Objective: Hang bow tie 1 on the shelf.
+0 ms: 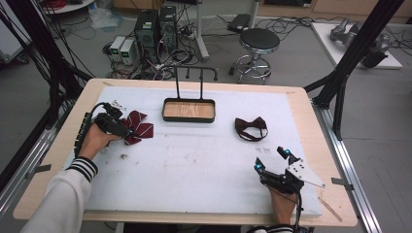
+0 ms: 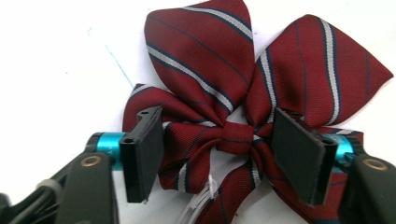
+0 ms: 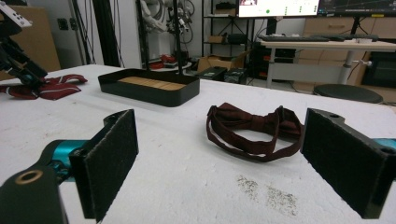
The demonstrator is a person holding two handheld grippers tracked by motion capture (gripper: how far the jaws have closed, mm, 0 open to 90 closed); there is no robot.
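At the frame's left, the left gripper straddles the striped maroon bow tie with jaws spread, while the right gripper gapes wide at lower right.

A striped bow tie in dark red, with thin white and navy lines, is laid flat on the white table cover at the left side, its knot at the middle and its loops spread open. A second bow tie, plain and dark maroon, is placed well apart at the right side, with its neck strap curled in a loop beside it. A black tray with a wooden floor is seen between them, farther back.
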